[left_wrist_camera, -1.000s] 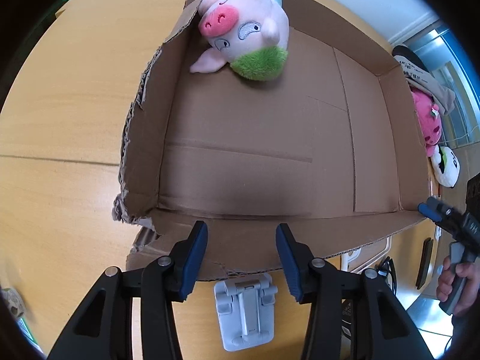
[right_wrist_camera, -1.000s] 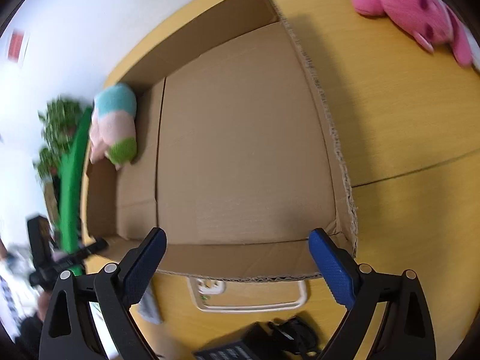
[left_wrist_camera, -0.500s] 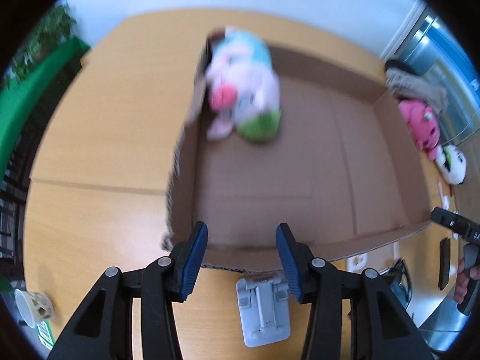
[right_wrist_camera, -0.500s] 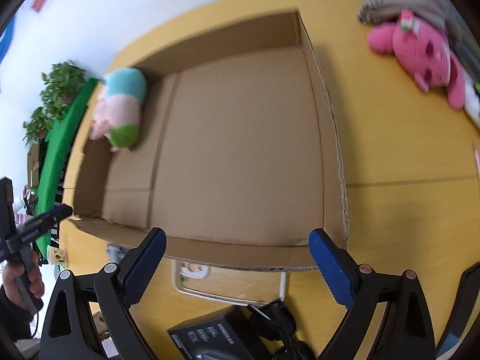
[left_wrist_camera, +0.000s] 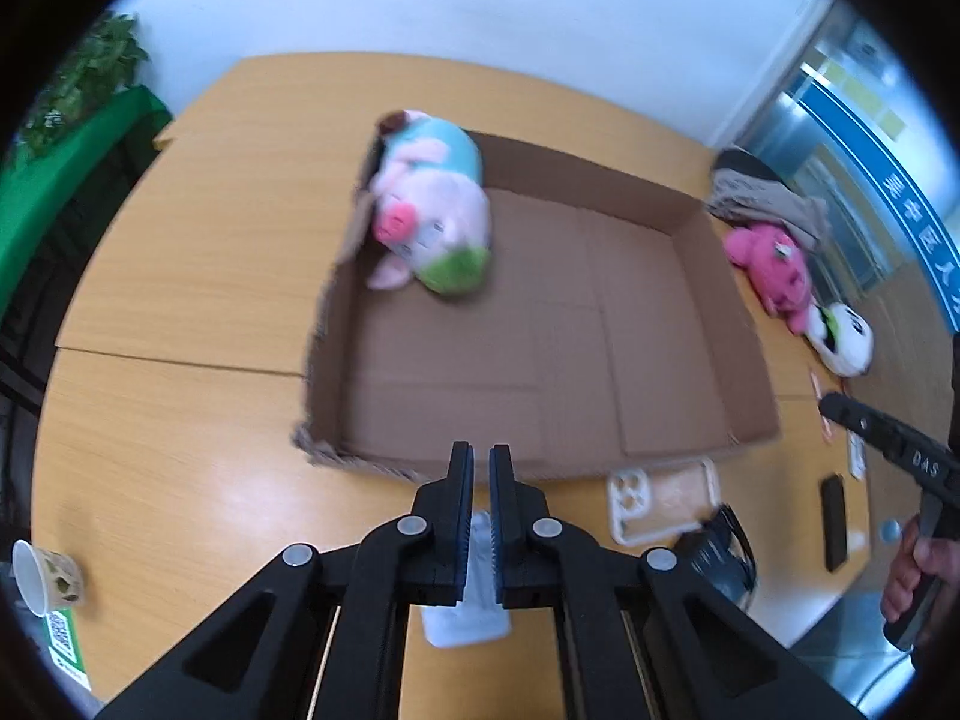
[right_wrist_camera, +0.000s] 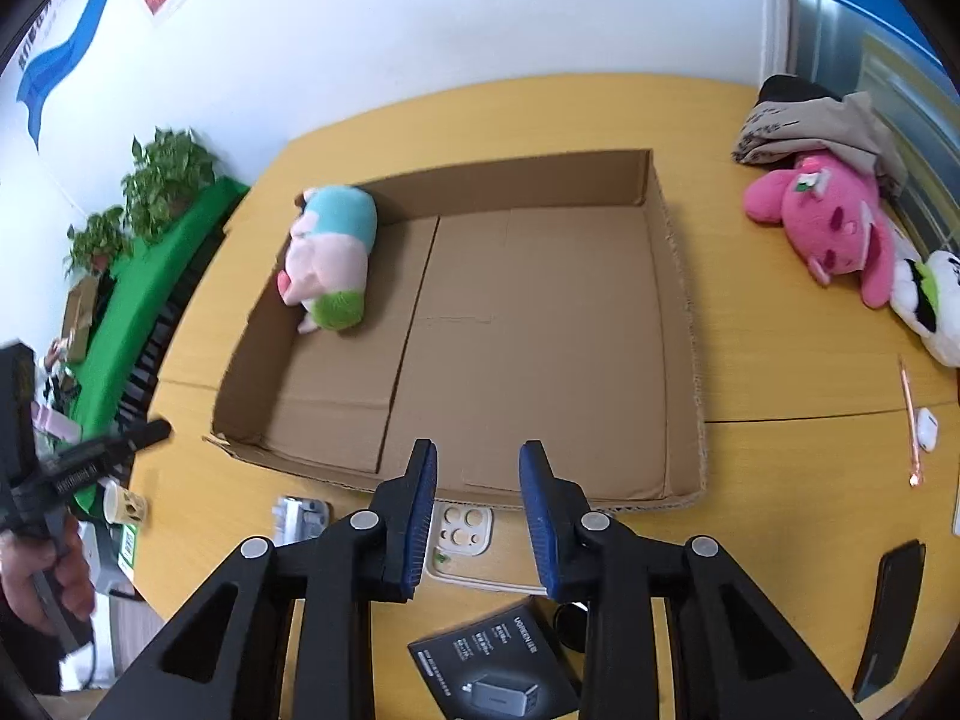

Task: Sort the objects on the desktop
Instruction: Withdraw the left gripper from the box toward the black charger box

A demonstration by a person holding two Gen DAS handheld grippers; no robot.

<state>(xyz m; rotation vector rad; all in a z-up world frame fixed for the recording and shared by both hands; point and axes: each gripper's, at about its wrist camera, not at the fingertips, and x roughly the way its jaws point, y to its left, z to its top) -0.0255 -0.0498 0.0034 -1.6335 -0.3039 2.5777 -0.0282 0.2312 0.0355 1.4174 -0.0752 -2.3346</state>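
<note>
Pink pig plush (right_wrist_camera: 329,258) lies in the far left corner of the cardboard box (right_wrist_camera: 681,324) on the wooden table (right_wrist_camera: 780,372). Left gripper (left_wrist_camera: 480,516) hangs above a white stand (left_wrist_camera: 474,600), jaws nearly closed, holding nothing. Right gripper (right_wrist_camera: 477,516) hovers over a phone case (right_wrist_camera: 462,546), jaws narrowly parted, empty. Another pink plush (right_wrist_camera: 828,228) lies beside the box at right.

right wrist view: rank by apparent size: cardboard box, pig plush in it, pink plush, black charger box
1. Brown cardboard box.
2. Pink plush toy and pastel pig plush: look alike, unranked.
3. Black charger box: partly hidden by the gripper, near the camera, so unsure.
</note>
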